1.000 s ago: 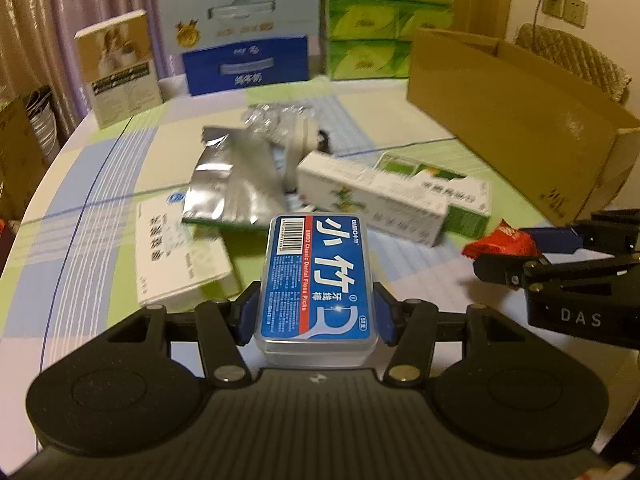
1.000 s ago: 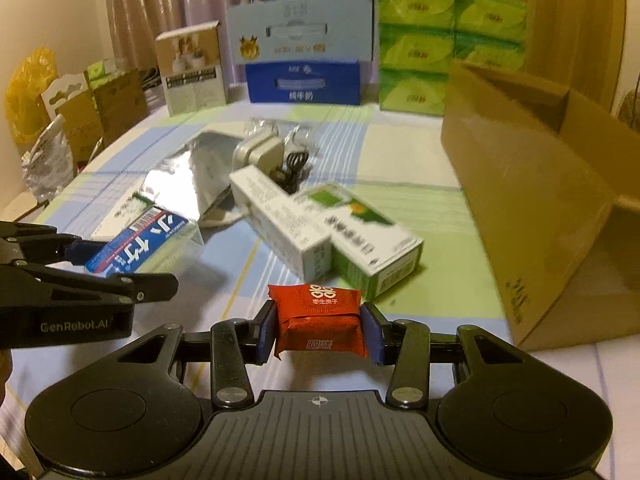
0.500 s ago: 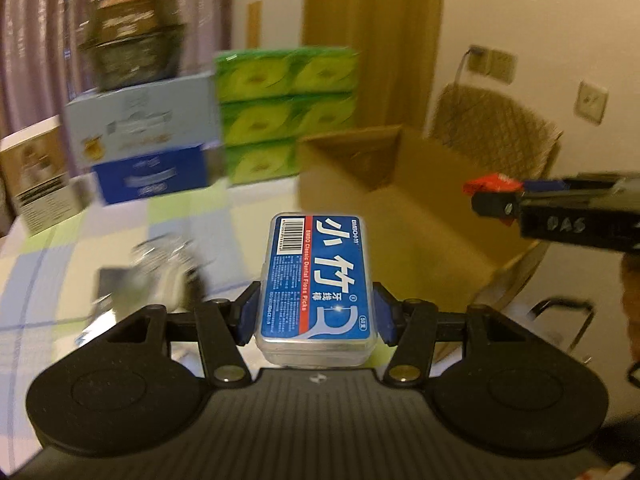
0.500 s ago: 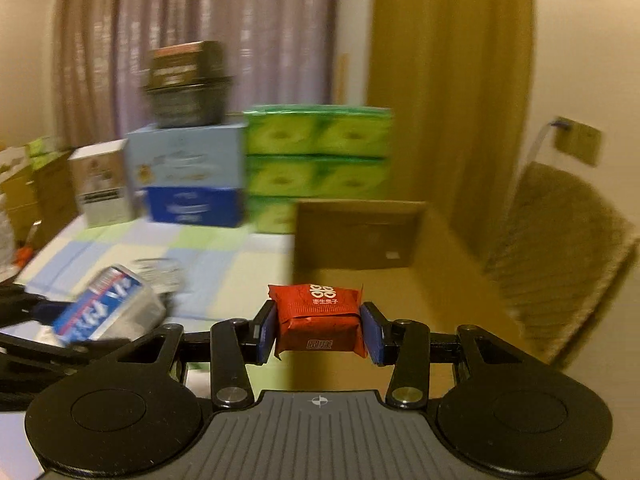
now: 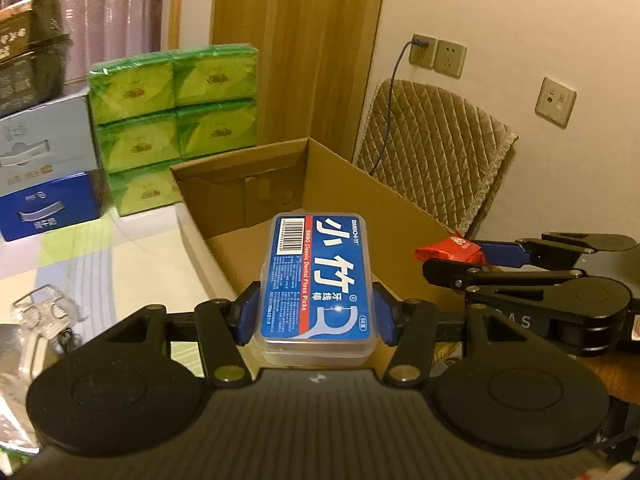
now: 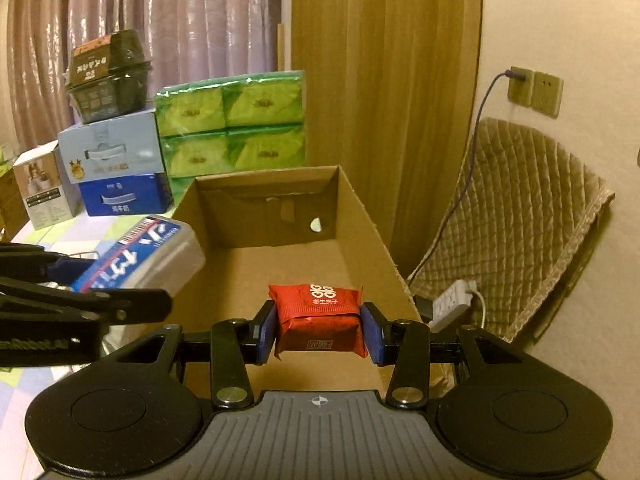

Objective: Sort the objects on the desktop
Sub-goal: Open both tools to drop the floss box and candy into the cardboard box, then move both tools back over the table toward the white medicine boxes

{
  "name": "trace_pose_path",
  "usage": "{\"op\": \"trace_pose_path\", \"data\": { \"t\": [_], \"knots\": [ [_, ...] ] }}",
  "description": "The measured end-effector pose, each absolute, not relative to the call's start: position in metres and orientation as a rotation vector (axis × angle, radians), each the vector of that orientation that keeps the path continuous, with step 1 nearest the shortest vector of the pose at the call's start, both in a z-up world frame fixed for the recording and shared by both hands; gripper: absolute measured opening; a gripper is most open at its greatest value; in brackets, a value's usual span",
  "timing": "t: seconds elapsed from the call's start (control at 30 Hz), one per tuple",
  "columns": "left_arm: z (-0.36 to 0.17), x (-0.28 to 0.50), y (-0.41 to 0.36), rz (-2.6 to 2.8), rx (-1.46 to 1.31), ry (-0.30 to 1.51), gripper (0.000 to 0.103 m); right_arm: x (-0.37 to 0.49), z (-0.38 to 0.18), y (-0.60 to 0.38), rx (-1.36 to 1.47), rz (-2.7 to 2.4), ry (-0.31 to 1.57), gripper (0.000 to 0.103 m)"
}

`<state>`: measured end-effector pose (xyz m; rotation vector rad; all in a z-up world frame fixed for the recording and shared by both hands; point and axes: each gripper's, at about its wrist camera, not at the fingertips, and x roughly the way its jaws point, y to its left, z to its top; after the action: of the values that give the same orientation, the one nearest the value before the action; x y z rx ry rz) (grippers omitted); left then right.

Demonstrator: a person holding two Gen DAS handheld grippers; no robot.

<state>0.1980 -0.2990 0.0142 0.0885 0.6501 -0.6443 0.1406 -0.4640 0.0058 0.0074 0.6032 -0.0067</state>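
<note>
Clearly, "Classic Dental Floss Picks" box [image 5: 316,284]

The floss box [image 5: 316,280] is blue with white lettering, the packet [image 6: 319,320] red, the carton [image 6: 280,240] plain brown, the tissue packs [image 6: 230,128] green.

"BMBO Classic Dental Floss Picks": floss box [image 5: 316,280]

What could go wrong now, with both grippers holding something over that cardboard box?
The floss pick case sits over the near left wall of the cardboard box, so if the left gripper lets go here, it could clip the rim and fall outside. The two grippers are close together; the right gripper, holding the red packet, might bump the left one. The packet is pinched only at its sides and could slip.
</note>
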Motion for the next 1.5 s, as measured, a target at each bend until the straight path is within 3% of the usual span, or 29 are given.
{"op": "trace_pose_path", "data": {
  "t": [0.1,0.17,0.5,0.57,0.63,0.67,0.7,1.13,1.5],
  "knots": [
    [0.007,0.203,-0.305,-0.654,0.087,0.65,0.052,0.147,0.0,-0.465,0.006,-0.001,0.611,0.042],
    [0.003,0.208,-0.306,-0.647,0.075,0.665,0.061,0.151,-0.004,-0.466,0.005,-0.001,0.619,0.042],
    [0.012,0.2,-0.257,-0.577,0.069,0.628,0.063,0.159,-0.013,-0.462,0.025,0.01,0.638,0.043],
    [0.012,0.196,-0.244,-0.563,0.065,0.626,0.064,0.161,-0.012,-0.459,0.036,0.017,0.635,0.048],
    [0.013,0.191,-0.231,-0.542,0.074,0.621,0.064,0.16,-0.01,-0.456,0.048,0.023,0.623,0.059],
    [0.012,0.188,-0.225,-0.533,0.076,0.621,0.064,0.16,-0.008,-0.455,0.051,0.02,0.615,0.072],
    [0.012,0.186,-0.218,-0.523,0.074,0.622,0.064,0.159,-0.006,-0.453,0.055,0.018,0.605,0.077],
    [0.009,0.149,-0.128,-0.37,0.058,0.657,0.068,0.125,0.036,-0.424,0.076,0.061,0.53,0.079],
    [0.017,0.113,-0.044,-0.214,0.067,0.655,0.073,0.087,0.061,-0.35,0.08,0.225,0.478,0.088]
  ]
}}
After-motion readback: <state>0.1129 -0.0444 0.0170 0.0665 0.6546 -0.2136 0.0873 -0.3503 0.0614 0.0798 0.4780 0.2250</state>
